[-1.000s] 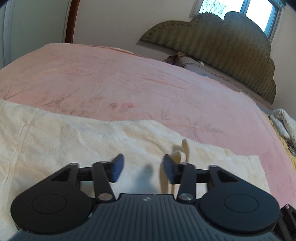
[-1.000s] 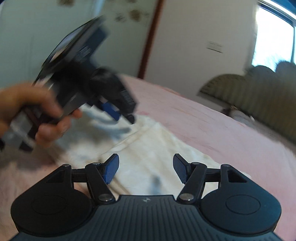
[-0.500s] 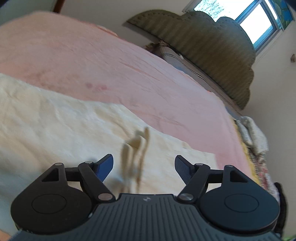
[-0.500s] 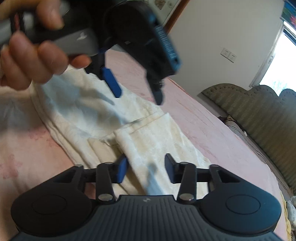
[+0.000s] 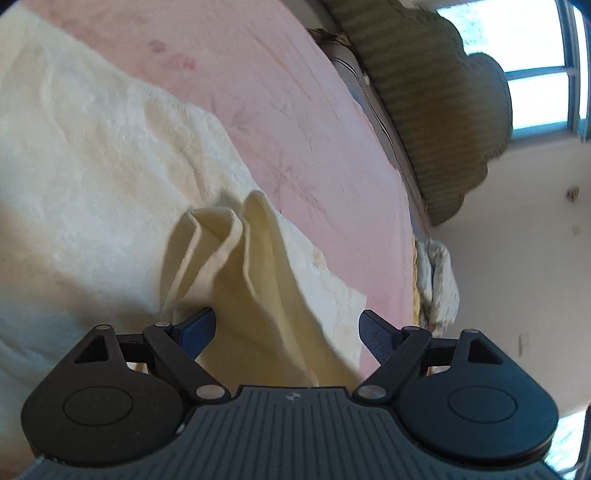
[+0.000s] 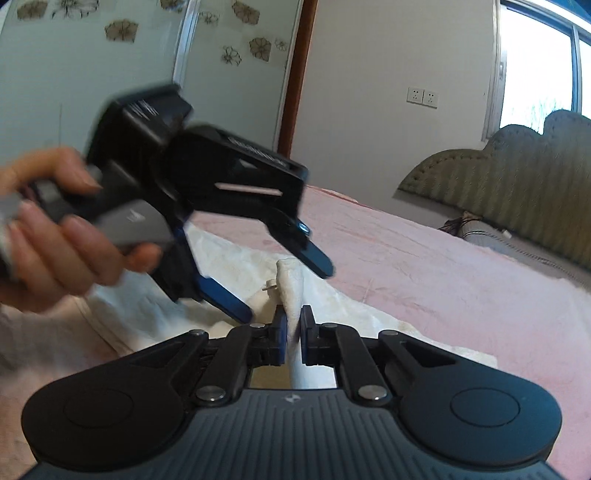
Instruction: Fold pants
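The cream pants lie spread on the pink bed, with one edge bunched up into a ridge so it can be lifted for a fold. The right gripper is pressed together on that ridge, pinching the cloth. The left gripper (its jaws opening, pads not pressing) straddles the same bunch, likely to take a second hold.

a wide bed with a pink floral-print sheet fills the room, backed by an olive-green scalloped upholstered headboard. daylight pours through a bright window above it. a white double wall socket sits on the cream wall beside a brown wooden door frame; pale green panels carry brown flower stickers.
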A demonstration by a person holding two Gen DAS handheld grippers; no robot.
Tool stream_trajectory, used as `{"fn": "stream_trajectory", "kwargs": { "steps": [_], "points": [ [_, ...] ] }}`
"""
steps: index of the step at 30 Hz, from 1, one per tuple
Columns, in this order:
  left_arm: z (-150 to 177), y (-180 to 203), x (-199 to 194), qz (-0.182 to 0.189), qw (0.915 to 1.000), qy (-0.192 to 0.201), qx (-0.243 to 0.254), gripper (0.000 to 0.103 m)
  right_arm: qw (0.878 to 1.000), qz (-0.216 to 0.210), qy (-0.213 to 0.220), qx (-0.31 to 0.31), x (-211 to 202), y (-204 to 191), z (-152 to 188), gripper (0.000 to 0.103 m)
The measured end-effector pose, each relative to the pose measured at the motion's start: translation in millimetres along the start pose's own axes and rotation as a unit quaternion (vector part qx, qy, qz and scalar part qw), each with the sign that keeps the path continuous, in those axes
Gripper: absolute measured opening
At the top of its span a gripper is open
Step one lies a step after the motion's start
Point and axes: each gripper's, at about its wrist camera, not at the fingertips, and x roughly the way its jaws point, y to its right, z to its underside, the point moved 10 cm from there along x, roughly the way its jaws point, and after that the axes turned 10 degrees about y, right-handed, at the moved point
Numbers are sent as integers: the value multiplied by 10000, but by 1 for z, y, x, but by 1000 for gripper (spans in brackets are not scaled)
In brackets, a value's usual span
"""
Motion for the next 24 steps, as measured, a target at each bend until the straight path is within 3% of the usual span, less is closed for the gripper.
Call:
{"fn": "stream_trajectory", "kwargs": {
  "steps": [1, 2, 3, 4, 5, 11, 14, 17, 21, 24],
  "points": [
    [-2, -2, 4, 53, 9999, 24, -157, 76, 10000, -42, 0, 3, -2, -2, 0, 7],
    [-3, -6, 9, 102, 9993, 9, -358, 55, 10000, -81, 2, -12, -3, -4, 1, 7],
    [-2, -8, 12, 125, 9988, -67, -464, 39, 9999, -117, 2, -8, -3, -6, 1, 7],
    [-1, -10, 16, 123, 9986, -151, -493, 14, 9999, -158, -15, 8, -3, -8, 2, 7],
    [0, -11, 17, 81, 9989, -135, -444, 8, 9998, -191, -40, -2, -2, -10, 4, 7],
    [-11, 11, -10, -55, 9961, 522, 712, 2, 9992, -405, -44, -1, 4, -23, 3, 7],
    [-7, 11, -14, -281, 9915, 553, 1143, 2, 9983, -574, -86, -9, 8, -32, 5, 7],
    [3, -7, -4, -639, 9878, 528, 1316, 2, 9971, -664, -358, -24, 18, -36, 21, 7],
    [4, -17, -2, -571, 9882, 615, 1283, 3, 9944, -755, -732, 97, 25, -38, 42, 9],
    [2, -14, -10, -631, 9825, 763, 1578, 3, 9912, -1088, -750, 50, 6, -30, 31, 12]
  ]
}}
